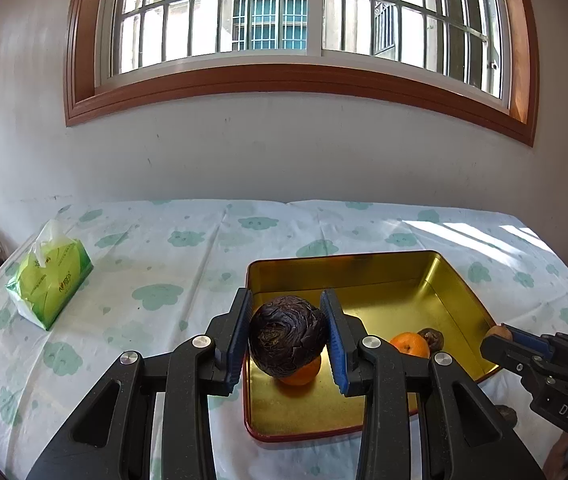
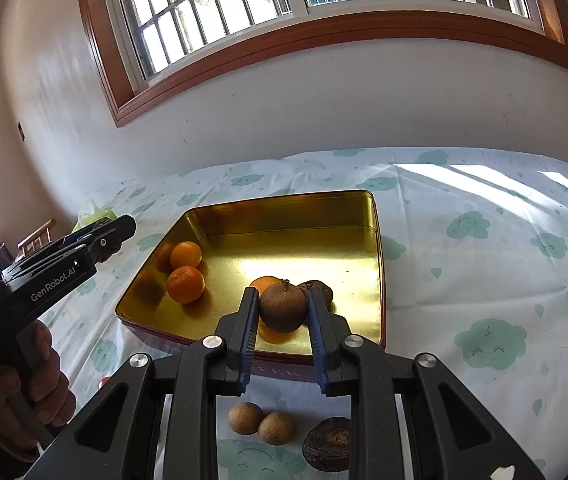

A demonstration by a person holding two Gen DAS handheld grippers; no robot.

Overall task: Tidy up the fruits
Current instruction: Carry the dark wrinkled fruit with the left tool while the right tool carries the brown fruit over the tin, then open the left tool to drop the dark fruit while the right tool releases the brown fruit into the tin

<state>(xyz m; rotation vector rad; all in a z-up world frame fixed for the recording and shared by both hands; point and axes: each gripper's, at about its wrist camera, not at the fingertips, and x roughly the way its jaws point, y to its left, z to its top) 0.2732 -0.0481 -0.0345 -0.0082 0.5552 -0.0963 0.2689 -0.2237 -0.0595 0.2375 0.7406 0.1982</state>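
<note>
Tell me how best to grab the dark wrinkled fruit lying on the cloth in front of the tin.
Grip the dark fruit across its rounded sides, coming down from above. It sits low on the cloth with its puckered face up, and its right flank is free. The two brown fruits lie apart on its left, so keep the left finger close in.

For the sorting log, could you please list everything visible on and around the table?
tin: one, gold inside, red outside, mid-table
oranges: three, orange, in the tin
small brown fruit: one, dark brown, in the tin
tan fruits: two, tan, on the cloth before the tin
loose wrinkled fruit: one, dark, beside them
tissue pack: one, green, left of the tin
tablecloth: one, white with green clouds
left hand-held gripper: black, shut on a purple wrinkled fruit
right hand-held gripper: black, shut on a brown round fruit
hand: one, on the left handle
</note>
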